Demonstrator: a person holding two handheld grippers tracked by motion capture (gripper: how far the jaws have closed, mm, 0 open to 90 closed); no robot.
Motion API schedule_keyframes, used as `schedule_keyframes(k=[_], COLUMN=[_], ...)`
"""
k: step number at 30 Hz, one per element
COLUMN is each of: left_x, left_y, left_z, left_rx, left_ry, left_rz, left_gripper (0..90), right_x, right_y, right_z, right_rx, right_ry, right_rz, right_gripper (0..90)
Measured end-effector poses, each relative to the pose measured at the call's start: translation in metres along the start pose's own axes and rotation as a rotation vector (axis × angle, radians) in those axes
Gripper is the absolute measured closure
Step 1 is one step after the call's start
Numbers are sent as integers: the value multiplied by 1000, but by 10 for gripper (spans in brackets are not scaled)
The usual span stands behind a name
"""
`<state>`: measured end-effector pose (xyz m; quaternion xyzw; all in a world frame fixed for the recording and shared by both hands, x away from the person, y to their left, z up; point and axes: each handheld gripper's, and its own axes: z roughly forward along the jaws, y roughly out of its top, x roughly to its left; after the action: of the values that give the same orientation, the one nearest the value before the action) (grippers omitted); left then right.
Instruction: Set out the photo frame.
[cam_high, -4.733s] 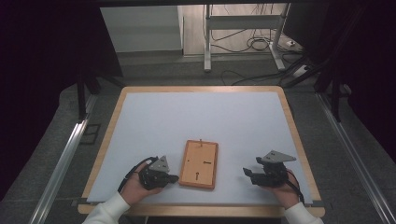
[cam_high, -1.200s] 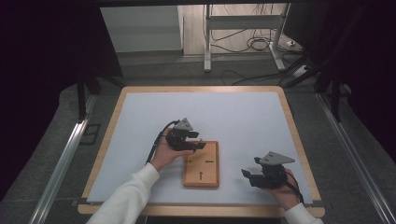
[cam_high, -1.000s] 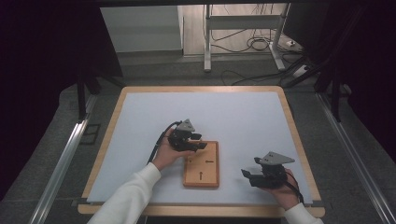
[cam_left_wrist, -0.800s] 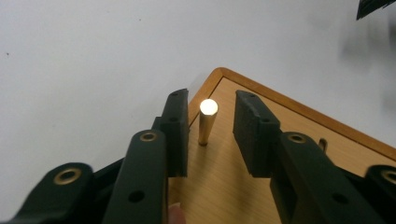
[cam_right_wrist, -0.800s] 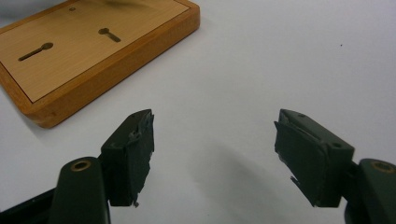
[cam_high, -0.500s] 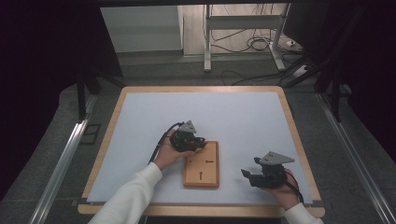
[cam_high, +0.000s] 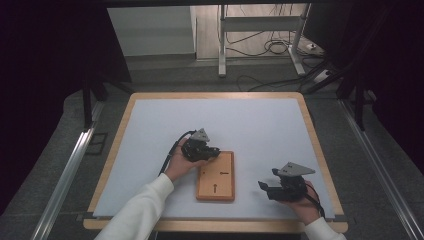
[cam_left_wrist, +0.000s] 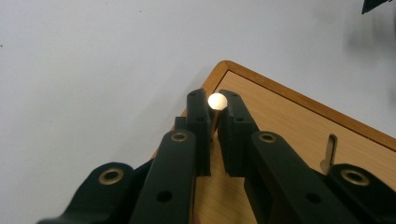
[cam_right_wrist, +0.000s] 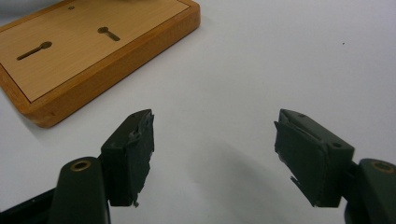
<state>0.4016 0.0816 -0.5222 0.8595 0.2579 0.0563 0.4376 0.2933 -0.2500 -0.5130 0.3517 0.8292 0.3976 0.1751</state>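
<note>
The wooden board (cam_high: 216, 176) lay flat on the pale table top (cam_high: 250, 125), toward its near edge, and served as the marker for everything else. The left gripper (cam_high: 206, 151) sat at the board's far-left corner, its jaws closed on a small wooden peg (cam_left_wrist: 217, 101) whose round, light end showed between the tips in the left gripper view. The peg stood just over that corner of the board; whether its lower end touched the wood could not be told. Two keyhole-shaped slots (cam_right_wrist: 33, 51) were cut into the board's top face, both away from the corner where the peg was held. The right gripper (cam_high: 270, 187) rested on the table to the right of the board, apart from it, jaws spread wide with nothing between them.
</note>
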Motion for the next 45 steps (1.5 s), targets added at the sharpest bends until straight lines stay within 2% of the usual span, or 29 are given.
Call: schedule_keyframes(k=[8,12,14,19,21,25,26,31,32,34,35,37,38,39,40,43,44,45], left_x=[5,5,6,8,9,11,10,12,14,15,15,17,17,17,18,20,22,22], left_y=[0,3,2,3,4,5,5,6,6,6,6,6,6,7,7,9,9,9], left_z=[0,0,0,-1,0,0,0,1,0,0,1,1,1,1,1,1,2,2], left_rx=[13,24,21,40,32,53,49,52,64,60,52,53,53,56,64,74,70,70], left_ry=[-35,-35,-50,-52,-71,-71,-74,-88,-96,-102,-109,-116,-117,-119,-125,-132,-144,-144], left_rz=[-25,-31,-50,-41,-70,-52,-67,-80,-70,-79,-95,-100,-101,-104,-102,-109,-126,-126], left_gripper=[829,830,826,824,820,821,821,820,818,816,815,816,815,815,814,815,815,815], right_x=[1,2,2,8,11,14,15,18,24,27,31,43,55,55,67,77,86,86], right_y=[0,1,1,3,4,5,5,6,8,9,12,16,21,21,25,28,30,30], right_z=[0,0,0,-1,-1,0,0,0,-1,-1,0,0,2,2,5,9,13,13], right_rx=[2,-5,-11,-20,-18,-15,-17,-27,-29,-31,-32,-29,-23,-23,-13,-6,6,6], right_ry=[0,1,2,10,13,16,17,25,49,57,63,70,77,77,84,87,83,83], right_rz=[-5,-8,-12,-38,-55,-72,-74,-80,-86,-88,-102,-134,-168,-168,-206,-238,-270,-270], right_gripper=[283,283,283,278,274,272,272,271,263,254,240,218,197,197,178,166,155,155])
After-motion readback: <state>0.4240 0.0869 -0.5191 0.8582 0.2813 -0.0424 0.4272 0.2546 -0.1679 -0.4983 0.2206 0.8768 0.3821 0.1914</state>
